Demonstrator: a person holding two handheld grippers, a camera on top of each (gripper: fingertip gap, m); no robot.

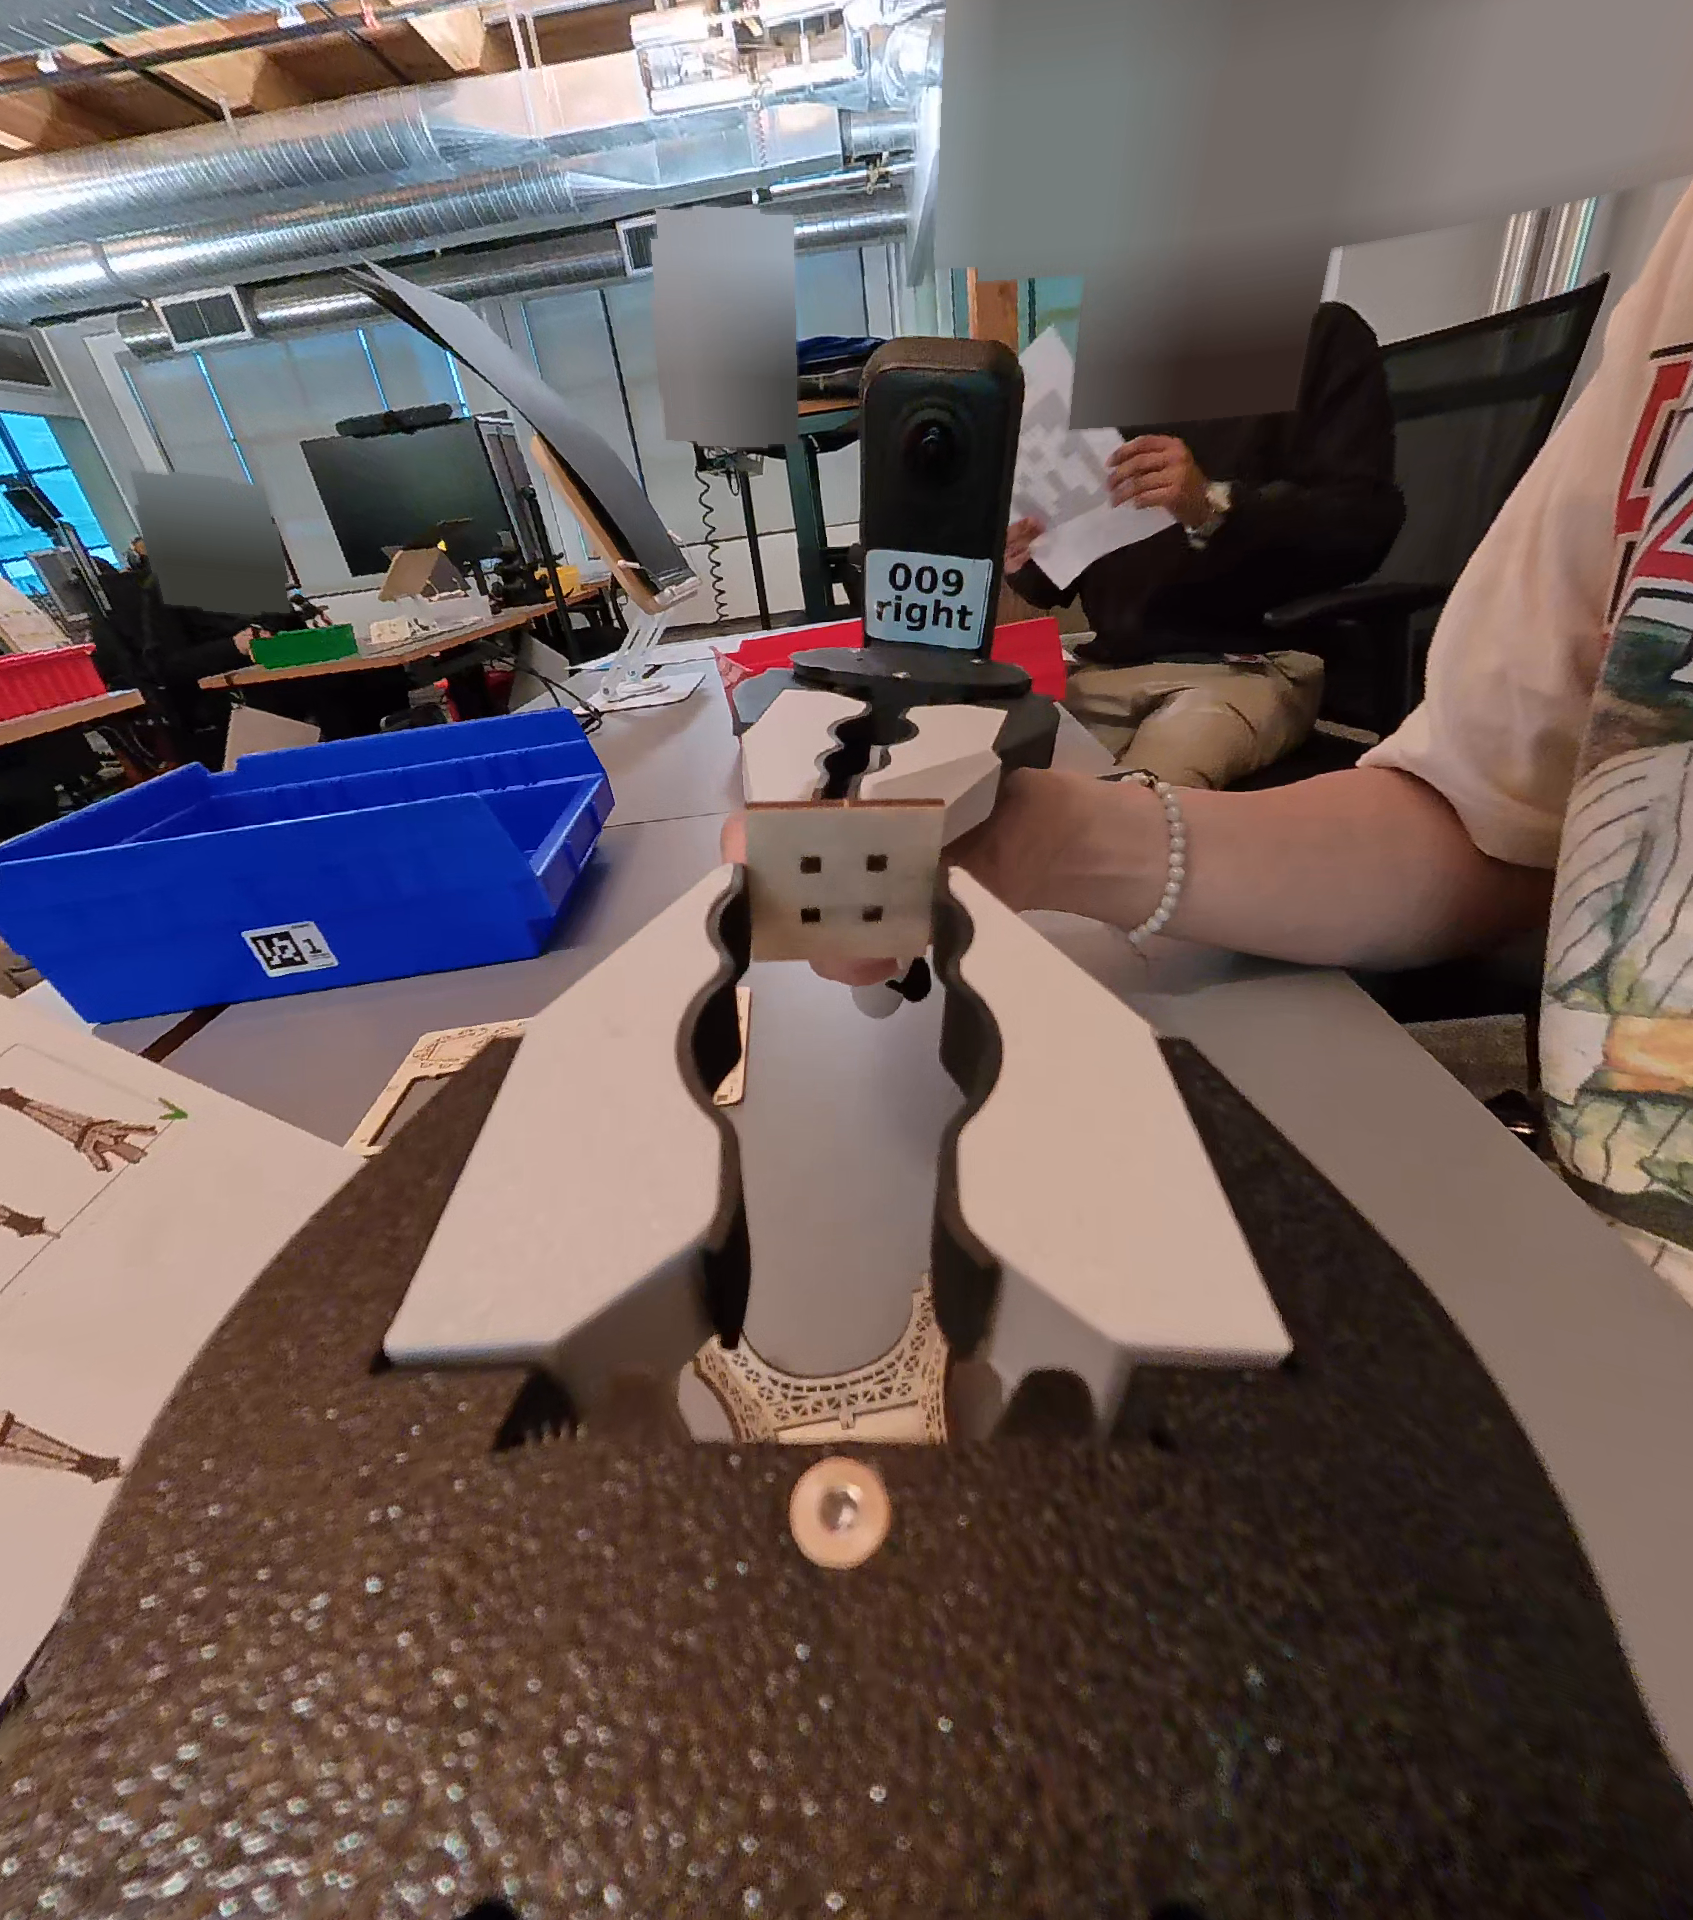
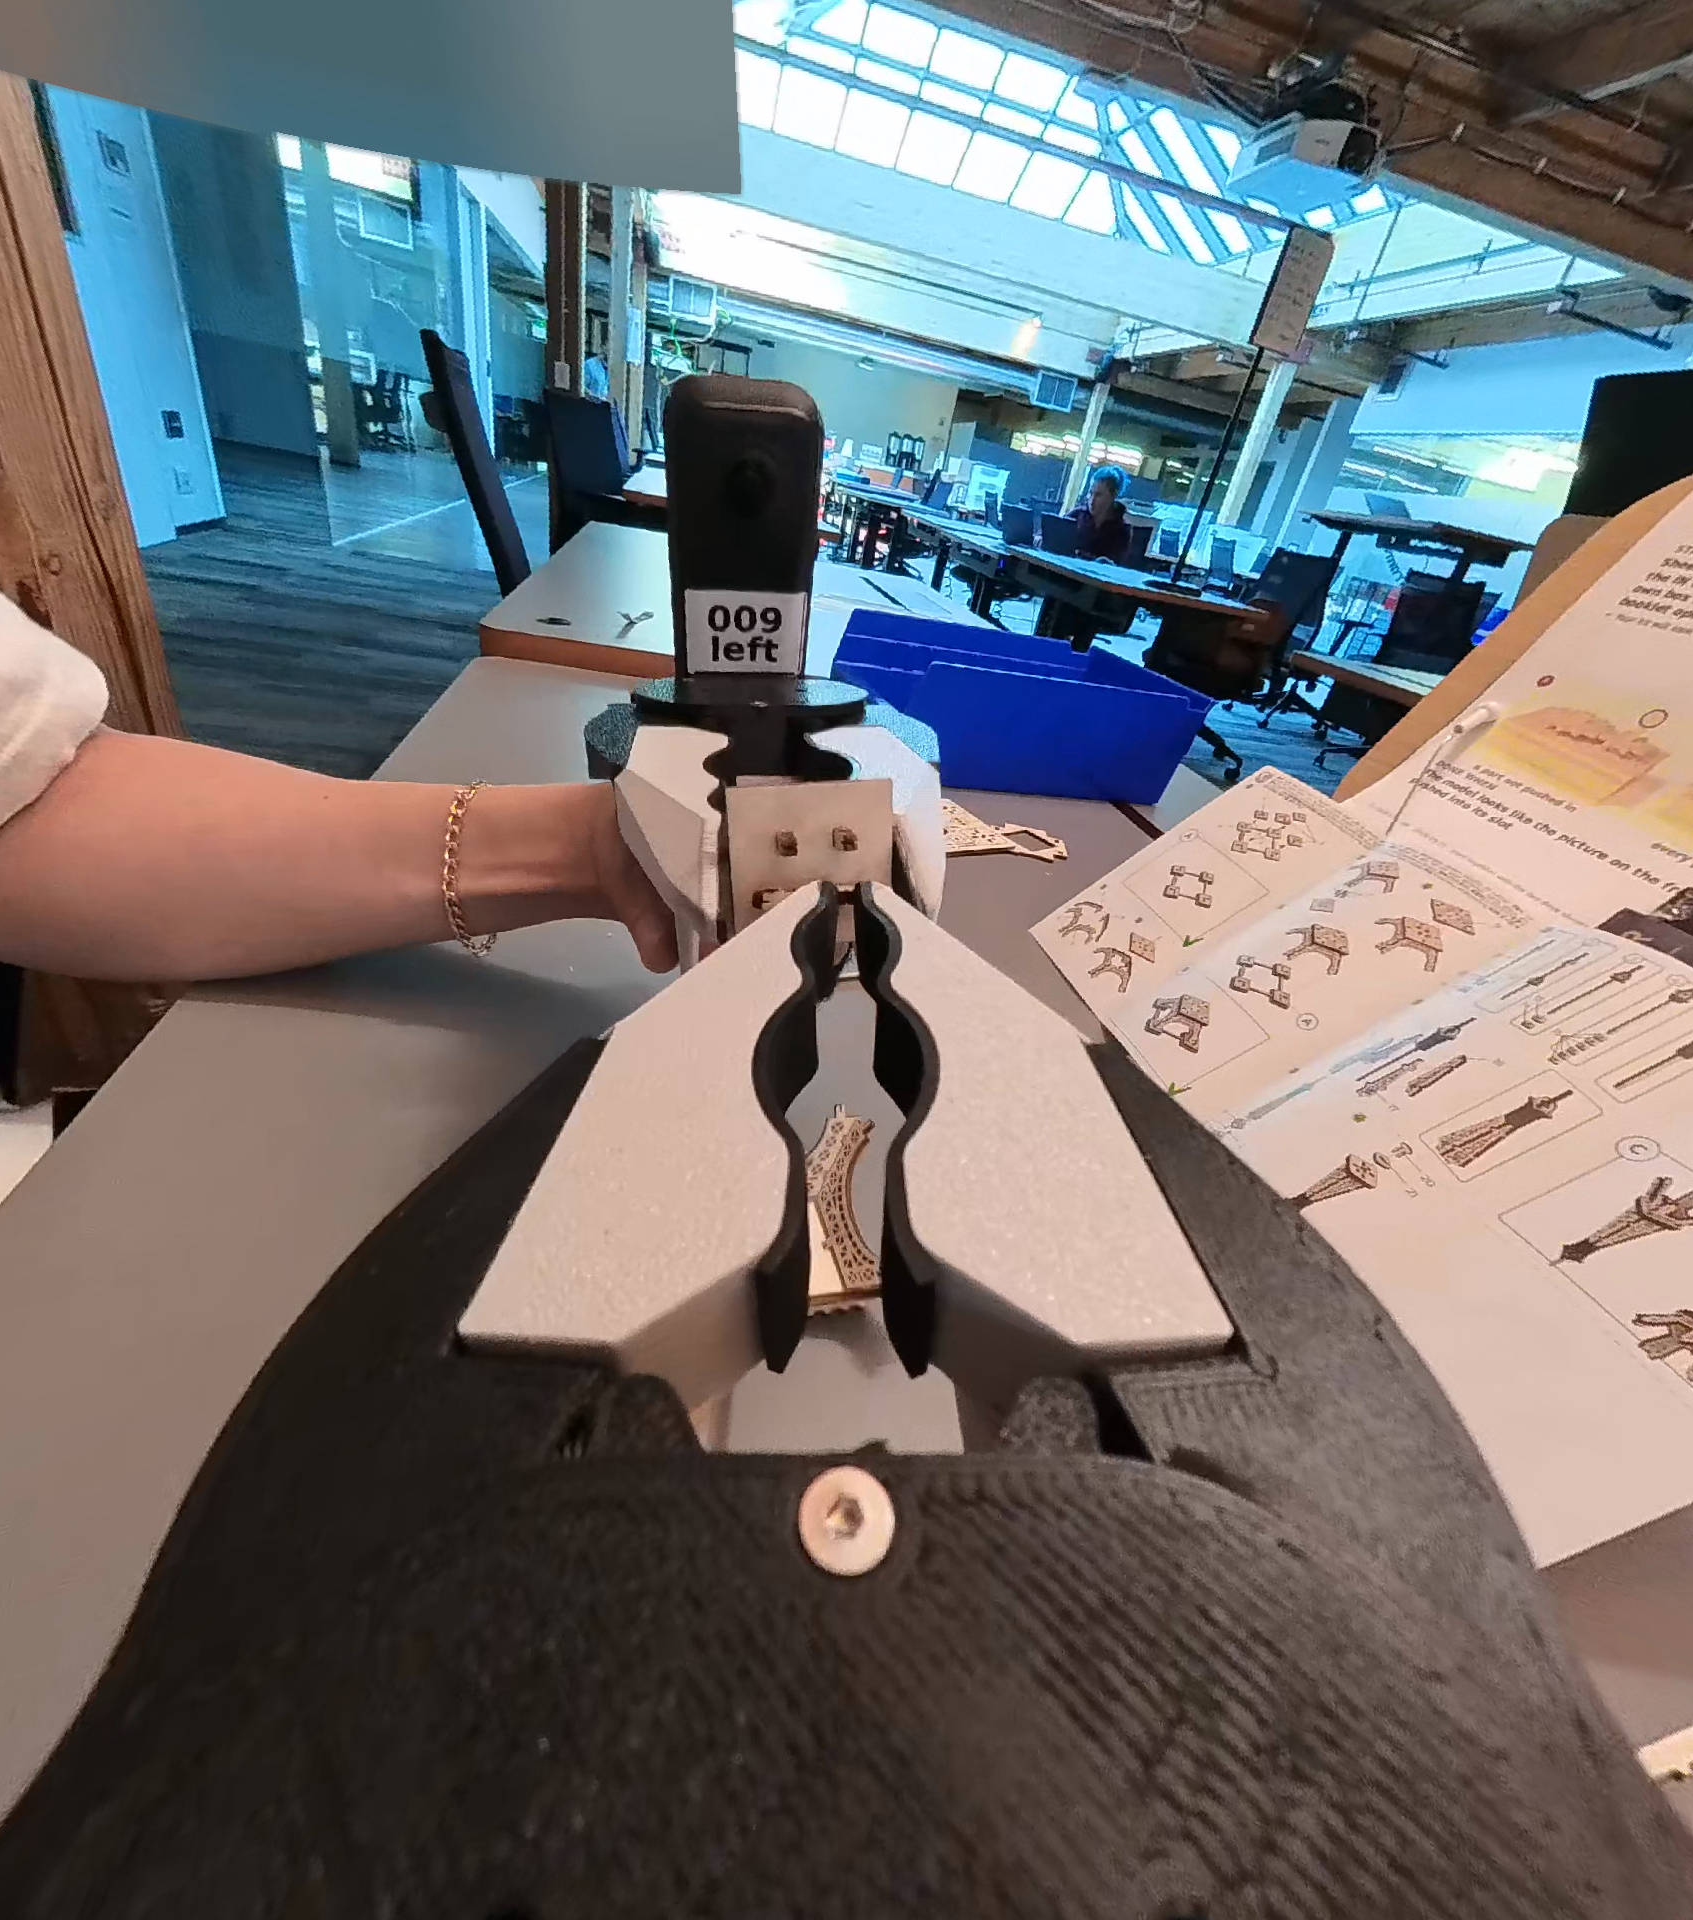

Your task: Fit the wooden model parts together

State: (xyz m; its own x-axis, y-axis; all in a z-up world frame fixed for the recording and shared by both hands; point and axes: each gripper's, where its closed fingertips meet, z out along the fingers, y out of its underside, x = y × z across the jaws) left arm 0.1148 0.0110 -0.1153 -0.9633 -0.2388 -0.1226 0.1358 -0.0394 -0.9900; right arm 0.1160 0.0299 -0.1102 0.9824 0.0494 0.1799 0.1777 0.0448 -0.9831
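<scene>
My left gripper (image 1: 840,899) is shut on a square wooden plate (image 1: 847,836) with four small square holes, held upright at its fingertips. The plate also shows in the right wrist view (image 2: 816,816), facing my right gripper. My right gripper (image 2: 847,902) is nearly closed and grips a thin lattice arch piece (image 2: 837,1216) edge-on, deep between its pads. Its tips are at the plate's face. From the left wrist view the right gripper (image 1: 857,792) sits just behind the plate's top edge. Another lattice arch (image 1: 816,1392) shows between the left finger bases; I cannot tell whether it is held.
A blue bin (image 1: 302,862) stands on the grey table (image 1: 1341,1122) beyond the grippers. Instruction sheets (image 2: 1465,1091) lie beside them, with a wooden sheet frame (image 1: 426,1070) and loose wooden parts (image 2: 998,831). People sit in the background. Both grippers' tips are close together, under 4 cm apart.
</scene>
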